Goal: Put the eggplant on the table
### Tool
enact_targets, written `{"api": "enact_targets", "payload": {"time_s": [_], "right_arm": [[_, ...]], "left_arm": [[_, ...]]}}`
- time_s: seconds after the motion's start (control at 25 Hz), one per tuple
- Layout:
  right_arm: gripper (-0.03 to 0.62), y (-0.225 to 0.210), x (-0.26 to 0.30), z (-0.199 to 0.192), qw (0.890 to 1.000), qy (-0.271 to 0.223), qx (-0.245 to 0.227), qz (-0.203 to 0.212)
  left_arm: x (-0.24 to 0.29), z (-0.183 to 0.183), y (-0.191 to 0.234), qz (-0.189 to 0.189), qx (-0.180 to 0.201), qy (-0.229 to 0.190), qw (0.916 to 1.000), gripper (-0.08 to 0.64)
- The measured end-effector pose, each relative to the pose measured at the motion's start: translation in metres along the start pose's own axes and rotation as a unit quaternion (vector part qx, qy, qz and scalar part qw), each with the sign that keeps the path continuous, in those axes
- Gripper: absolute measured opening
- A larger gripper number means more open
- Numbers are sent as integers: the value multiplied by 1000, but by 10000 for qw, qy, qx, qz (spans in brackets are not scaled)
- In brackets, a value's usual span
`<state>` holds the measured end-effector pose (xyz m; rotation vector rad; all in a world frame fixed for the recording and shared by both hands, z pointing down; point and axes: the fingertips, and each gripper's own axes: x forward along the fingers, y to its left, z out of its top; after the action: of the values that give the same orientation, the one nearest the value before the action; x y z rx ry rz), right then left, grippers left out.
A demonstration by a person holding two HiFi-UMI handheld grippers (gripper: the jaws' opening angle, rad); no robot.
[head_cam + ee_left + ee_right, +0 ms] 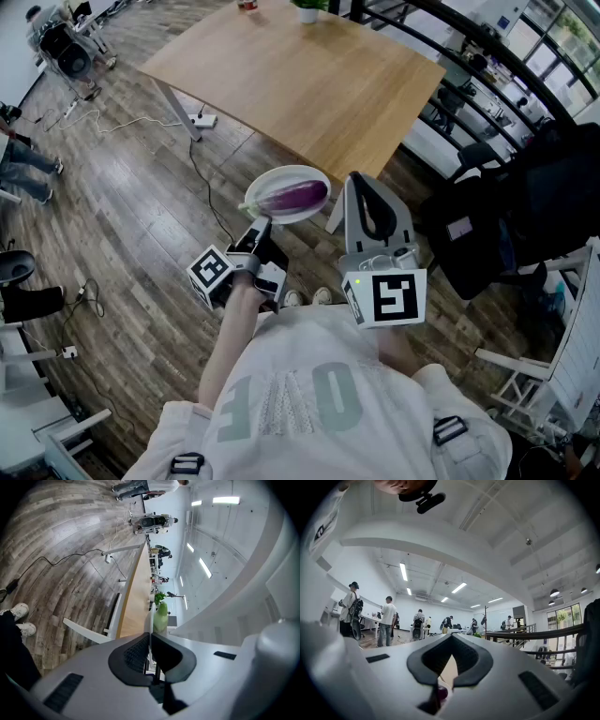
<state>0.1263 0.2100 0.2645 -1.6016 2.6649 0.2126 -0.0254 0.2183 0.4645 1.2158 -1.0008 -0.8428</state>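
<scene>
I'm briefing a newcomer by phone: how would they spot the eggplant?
Find the big wooden table; just before its near edge a white plate is held up by the left gripper. The eggplant lies on it, the only glossy purple thing there.

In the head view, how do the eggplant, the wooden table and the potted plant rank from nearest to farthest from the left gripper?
1. The eggplant, on the white plate that the left gripper holds.
2. The wooden table, beyond the plate.
3. The potted plant, at the table's far edge.
</scene>
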Motion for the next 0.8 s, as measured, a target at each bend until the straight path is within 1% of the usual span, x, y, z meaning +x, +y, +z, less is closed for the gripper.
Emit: {"api": "enact_targets", "payload": {"time_s": [0.2, 0.36, 0.48, 0.6, 0.8], "right_arm": [[17, -6, 3, -6, 10000, 50, -28, -5], [17, -3, 1, -14, 9999, 114, 2, 90], [17, -10, -4, -14, 9999, 22, 55, 95], [17, -20, -13, -14, 9998, -122, 53, 124], [17, -25, -24, -27, 9990, -86, 231, 370]], "left_arm": [[5, 1, 1, 10, -83, -63, 9999, 20], [-3, 3, 7, 84, -10, -163, 9998, 20], [-1, 6, 11, 79, 2, -229, 9997, 20], [2, 14, 6, -7, 4, -436, 9990, 20], [-1, 35, -8, -211, 62, -851, 9961, 20]]}}
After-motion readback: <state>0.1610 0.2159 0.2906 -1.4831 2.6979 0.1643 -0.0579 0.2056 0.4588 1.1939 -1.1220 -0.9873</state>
